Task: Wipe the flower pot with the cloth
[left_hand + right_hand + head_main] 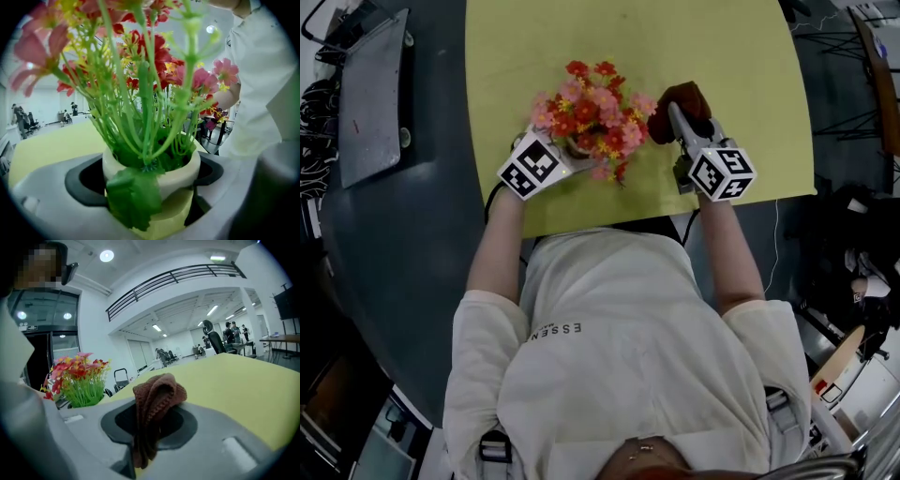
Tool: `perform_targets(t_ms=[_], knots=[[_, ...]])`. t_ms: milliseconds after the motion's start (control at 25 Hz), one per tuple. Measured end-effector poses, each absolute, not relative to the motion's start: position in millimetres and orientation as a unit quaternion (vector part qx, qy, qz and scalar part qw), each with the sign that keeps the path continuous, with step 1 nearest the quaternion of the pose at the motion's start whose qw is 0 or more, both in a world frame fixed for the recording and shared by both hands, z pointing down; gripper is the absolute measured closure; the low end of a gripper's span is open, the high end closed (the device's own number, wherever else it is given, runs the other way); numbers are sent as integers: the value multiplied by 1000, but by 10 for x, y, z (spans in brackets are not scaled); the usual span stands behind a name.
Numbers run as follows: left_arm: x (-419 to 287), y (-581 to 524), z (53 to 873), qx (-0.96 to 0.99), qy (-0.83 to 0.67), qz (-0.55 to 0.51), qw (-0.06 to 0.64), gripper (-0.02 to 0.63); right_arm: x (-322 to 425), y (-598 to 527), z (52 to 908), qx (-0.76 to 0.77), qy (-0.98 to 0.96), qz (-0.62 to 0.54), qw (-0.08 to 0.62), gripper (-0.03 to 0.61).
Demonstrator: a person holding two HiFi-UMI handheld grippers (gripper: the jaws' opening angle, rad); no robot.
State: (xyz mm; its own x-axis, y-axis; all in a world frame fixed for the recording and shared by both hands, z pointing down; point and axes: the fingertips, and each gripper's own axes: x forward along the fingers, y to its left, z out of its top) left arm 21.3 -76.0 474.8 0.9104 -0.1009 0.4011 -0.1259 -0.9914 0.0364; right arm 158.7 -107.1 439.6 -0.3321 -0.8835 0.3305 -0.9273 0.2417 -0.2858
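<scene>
Contact between cloth [156, 399] and pot [157, 174] is not yet made, so I judge the step in hand to be the approach just ahead of the first wipe. Left gripper [151, 190] has its jaws closed onto the cream pot, one on each side of its body below the rim. A green leaf [133, 199] droops over the near wall, and the flowers [595, 112] rise straight ahead of that tool and fill its view. Right gripper [682, 120] pinches the brown cloth, which stands bunched between its jaws and folds over above them. From the right tool the pot sits near on its left, apart from the cloth, over the yellow table [581, 37]; whether it rests on the top I cannot tell. The next move, as I read it, calls for swinging the cloth leftward and lower, under the blooms, until it presses the pot's wall, then rubbing round it. In the way: the flowers overhang the pot on the right tool's side, so a high approach would likely brush petals instead; the left jaws cover part of the wall, which probably needs a regrip to reach; the leaf hides another patch. A grey board [370, 94] lies well off to the left tool's outer side, out of play
</scene>
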Motion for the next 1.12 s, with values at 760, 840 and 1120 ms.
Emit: perform_targets(t_ms=[760,840,1120], knots=[[290,-656,5341,972,-23,230,47,55,1767,-803,4542,587,-769,239,79,517],[291,-667,5317,973,-27,225,52,55,1776,-790,4534,586,-769,240,82,517],[-77,-686,5035,975,-91,187,74,46,1621,-722,4419,591,-766,237,85,517]])
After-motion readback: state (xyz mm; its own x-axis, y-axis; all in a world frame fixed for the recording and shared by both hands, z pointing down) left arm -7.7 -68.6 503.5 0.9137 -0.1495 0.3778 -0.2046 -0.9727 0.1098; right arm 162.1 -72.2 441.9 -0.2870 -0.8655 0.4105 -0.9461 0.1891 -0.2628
